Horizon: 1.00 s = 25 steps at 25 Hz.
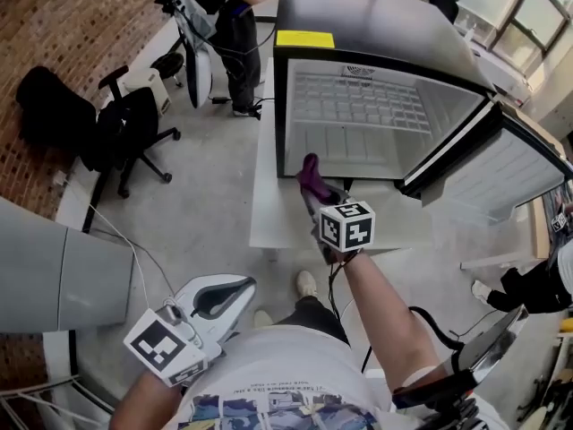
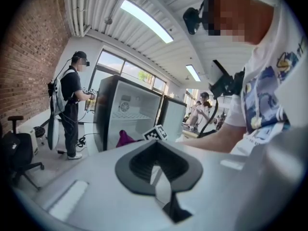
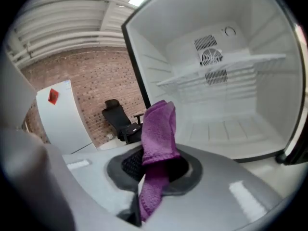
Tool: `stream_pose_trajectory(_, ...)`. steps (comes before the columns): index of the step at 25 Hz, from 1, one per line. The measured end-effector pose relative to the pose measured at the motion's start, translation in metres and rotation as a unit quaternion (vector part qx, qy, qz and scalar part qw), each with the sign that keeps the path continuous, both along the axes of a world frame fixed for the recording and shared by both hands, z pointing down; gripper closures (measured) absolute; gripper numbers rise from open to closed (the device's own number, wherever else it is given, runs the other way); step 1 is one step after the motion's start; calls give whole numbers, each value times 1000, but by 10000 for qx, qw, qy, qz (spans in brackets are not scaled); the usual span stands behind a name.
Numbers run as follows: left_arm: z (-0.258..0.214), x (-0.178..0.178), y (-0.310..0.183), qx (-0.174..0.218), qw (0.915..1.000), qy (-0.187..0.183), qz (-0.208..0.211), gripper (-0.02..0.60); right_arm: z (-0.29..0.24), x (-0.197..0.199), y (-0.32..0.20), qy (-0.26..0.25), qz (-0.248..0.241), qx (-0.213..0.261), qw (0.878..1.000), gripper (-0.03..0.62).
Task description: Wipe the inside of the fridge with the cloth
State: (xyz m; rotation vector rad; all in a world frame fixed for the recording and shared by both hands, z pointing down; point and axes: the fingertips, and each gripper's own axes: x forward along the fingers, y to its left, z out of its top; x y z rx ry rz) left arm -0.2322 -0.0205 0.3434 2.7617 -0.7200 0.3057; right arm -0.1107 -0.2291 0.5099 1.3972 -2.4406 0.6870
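The fridge (image 1: 358,25) stands open and bare. The cloth (image 3: 159,143) is clenched in the right claw (image 1: 317,193), just outside the opening, so this looks like the approach. The next move is to reach in and press the cloth to a wall. The left claw (image 1: 240,285) is closed on nothing and held low.

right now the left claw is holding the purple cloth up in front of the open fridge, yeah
Not quite: it is the right claw that holds the purple cloth in front of the open fridge, as the right gripper view shows. The left claw holds nothing.
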Motion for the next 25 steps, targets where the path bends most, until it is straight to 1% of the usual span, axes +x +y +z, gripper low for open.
stream_pose_trajectory(2, 2, 5, 10, -4, 9996, 121, 263, 575, -15, 12, 29, 220, -40, 88, 9997, 540)
stream_pose_trajectory(4, 7, 11, 19, -23, 9983, 211, 539, 575, -30, 29, 58, 331, 62, 120, 9994, 540)
stream_pose_trajectory(6, 15, 24, 29, -57, 9954, 323, 904, 575, -46, 63, 90, 596, 387, 171, 9973, 540)
stream_pose_trajectory(9, 27, 49, 40, -117, 9883, 505, 1431, 575, -74, 123, 140, 1206, 894, 285, 9883, 540)
stream_pose_trajectory(11, 30, 64, 43, -75, 9846, 530, 1662, 575, -97, 157, 161, 1405, 1174, 381, 9824, 540)
stream_pose_trajectory(13, 25, 81, 44, 69, 9818, 510, 1826, 575, -124, 189, 173, 1472, 1455, 533, 9769, 540)
stream_pose_trajectory(16, 14, 108, 45, 362, 9779, 458, 2005, 575, -167, 232, 179, 1437, 1774, 913, 9693, 540)
stream_pose_trajectory(19, 6, 138, 40, 545, 9756, 391, 2089, 575, -213, 268, 171, 1312, 1928, 1457, 9614, 540)
stream_pose_trajectory(21, 1, 160, 34, 608, 9769, 361, 2015, 575, -240, 288, 159, 1246, 1872, 1797, 9577, 540)
stream_pose_trajectory(25, -11, 207, 32, 597, 9825, 387, 1724, 575, -285, 320, 135, 1064, 1519, 2323, 9548, 540)
